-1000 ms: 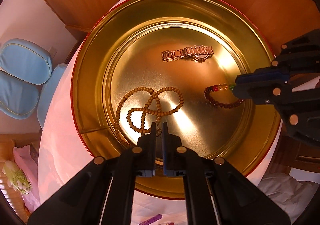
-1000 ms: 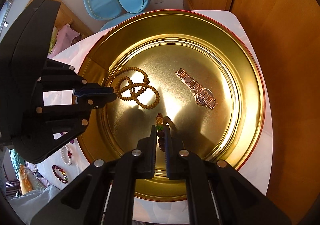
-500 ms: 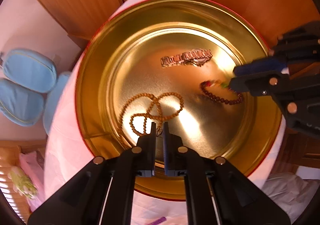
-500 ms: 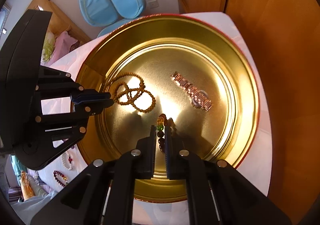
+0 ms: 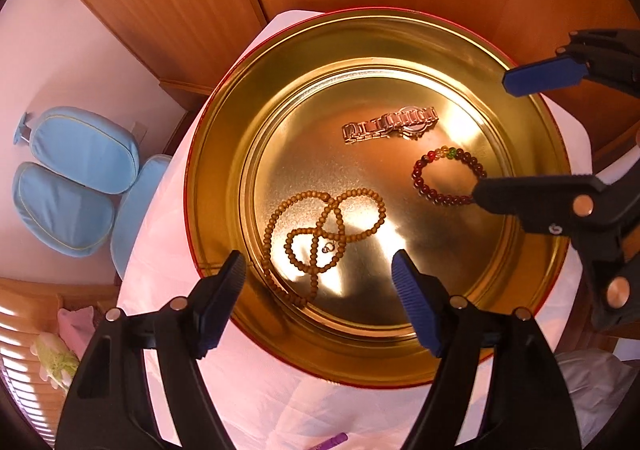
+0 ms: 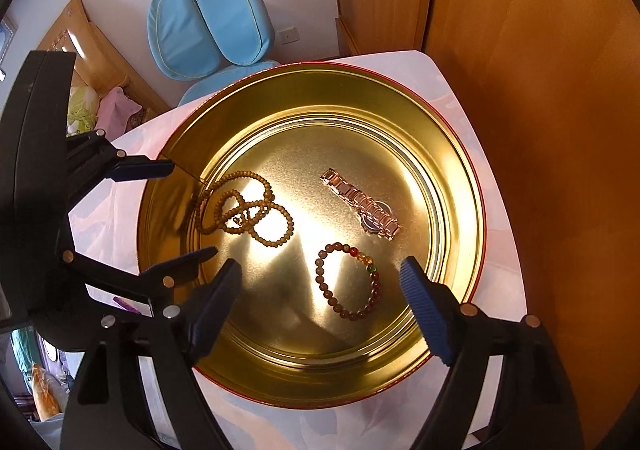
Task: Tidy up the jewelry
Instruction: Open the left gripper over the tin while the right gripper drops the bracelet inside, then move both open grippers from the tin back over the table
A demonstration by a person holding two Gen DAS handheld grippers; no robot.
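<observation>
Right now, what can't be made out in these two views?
- Bracelet: left view, right gripper's finger covers its near edge.
- Watch dial: too small, both views.
- Purple item: left view, cut by the bottom edge.
- Bead string clasp: too small.

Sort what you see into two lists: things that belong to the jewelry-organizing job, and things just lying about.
Belongs to the job:
- round gold metal tin
- long tan wooden bead necklace
- rose-gold link watch
- dark red bead bracelet

Just lying about:
- light blue padded chair
- purple pen-like object
- pink cloth
</observation>
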